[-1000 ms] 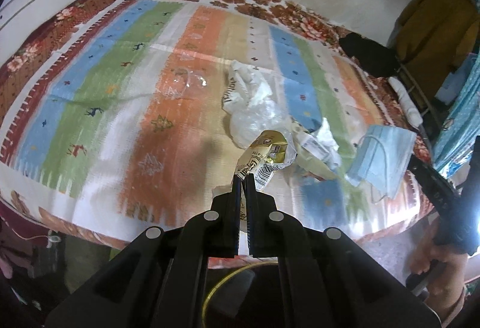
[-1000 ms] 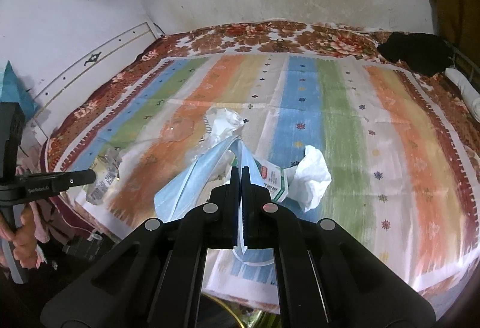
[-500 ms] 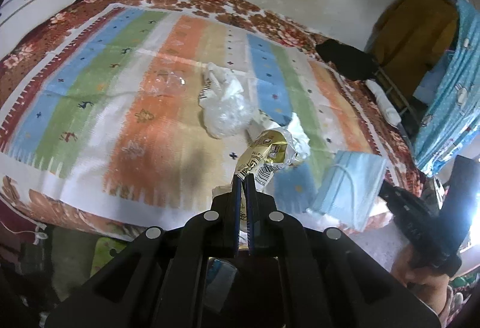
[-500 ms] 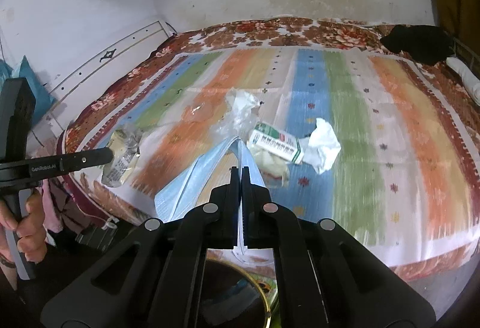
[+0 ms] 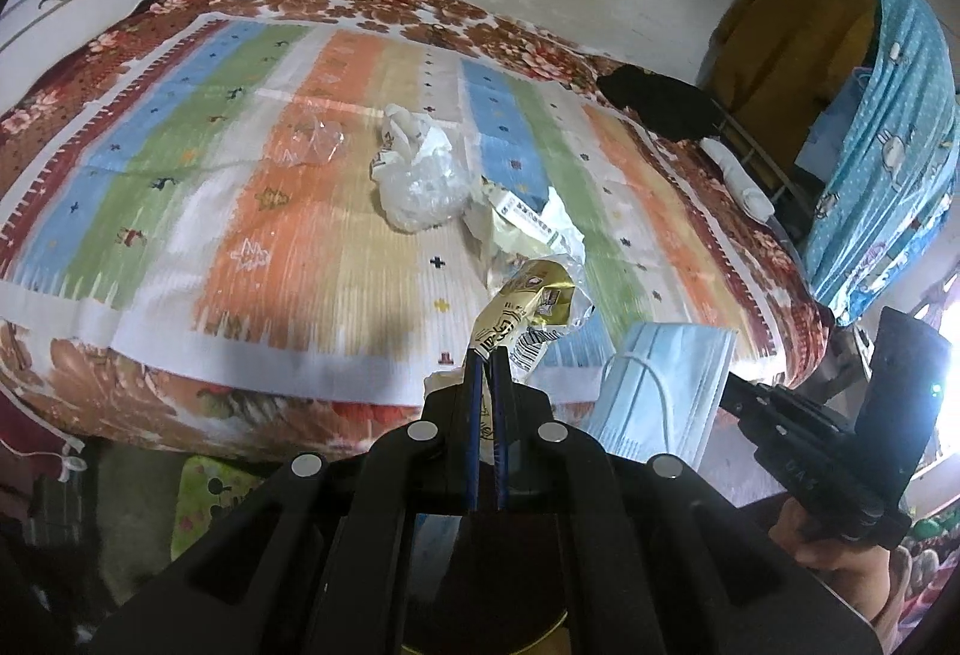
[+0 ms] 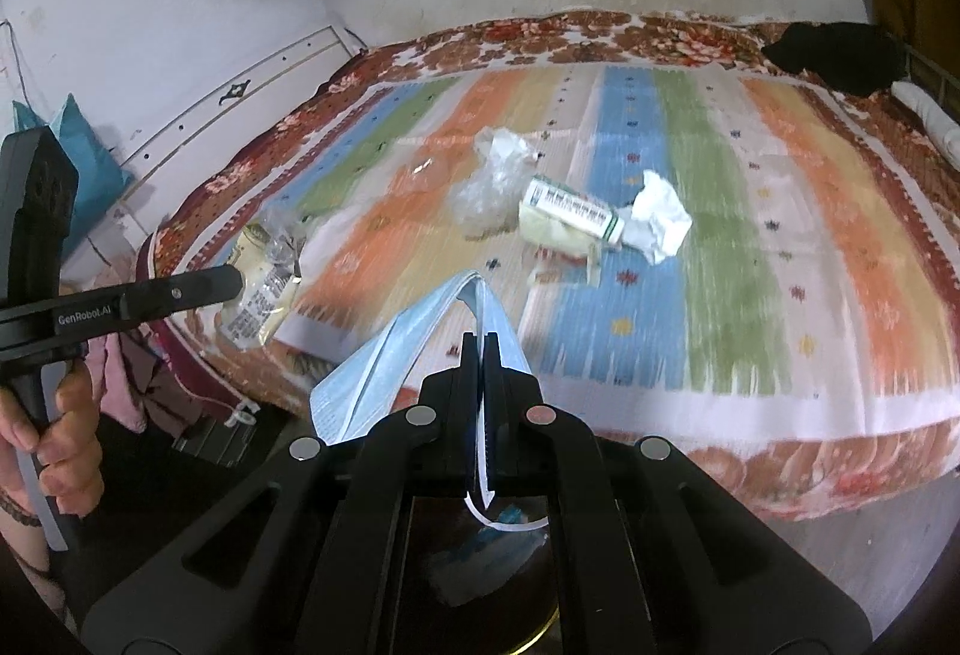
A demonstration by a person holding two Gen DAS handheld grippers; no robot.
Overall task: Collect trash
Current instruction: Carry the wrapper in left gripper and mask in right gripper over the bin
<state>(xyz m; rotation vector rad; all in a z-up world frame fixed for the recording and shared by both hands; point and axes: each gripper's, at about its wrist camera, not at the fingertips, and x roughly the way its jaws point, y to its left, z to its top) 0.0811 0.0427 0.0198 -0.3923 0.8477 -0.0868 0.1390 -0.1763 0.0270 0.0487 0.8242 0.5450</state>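
Left wrist view
- Left gripper (image 5: 487,355): fingers pressed together, pinching a crumpled yellow wrapper (image 5: 531,304) that sticks up past the tips, above the near edge of the bed.
- Bed (image 5: 180,211): striped cover over a red floral blanket, filling the upper half of the view.
- Clear bag (image 5: 423,184): lying on the cover at 11 o'clock from the wrapper, well apart from it.
- Carton (image 5: 528,220): flat on the cover just beyond the wrapper, at 12 o'clock; print too blurred to read.
- Mask (image 5: 666,391): blue, hanging at 3 o'clock from the left gripper's tips, held by the right gripper (image 5: 735,394), whose body sits at 4 o'clock with a hand (image 5: 840,565) under it.
- Bin (image 5: 480,637): possibly a round rim at 6 o'clock, mostly hidden by the gripper body.

Right wrist view
- Right gripper (image 6: 481,340): fingers shut tight on the mask (image 6: 390,355); the mask folds over to 8 o'clock and its ear loop trails down at 6 o'clock.
- Left gripper (image 6: 237,283): at 9 o'clock, clamped on the wrapper (image 6: 258,289) over the bed's corner; a hand (image 6: 54,433) grips its handle.
- Carton (image 6: 570,211): on the cover at 12 o'clock, touching a white tissue (image 6: 657,223) on its right.
- Clear bag (image 6: 492,181): just left of the carton.
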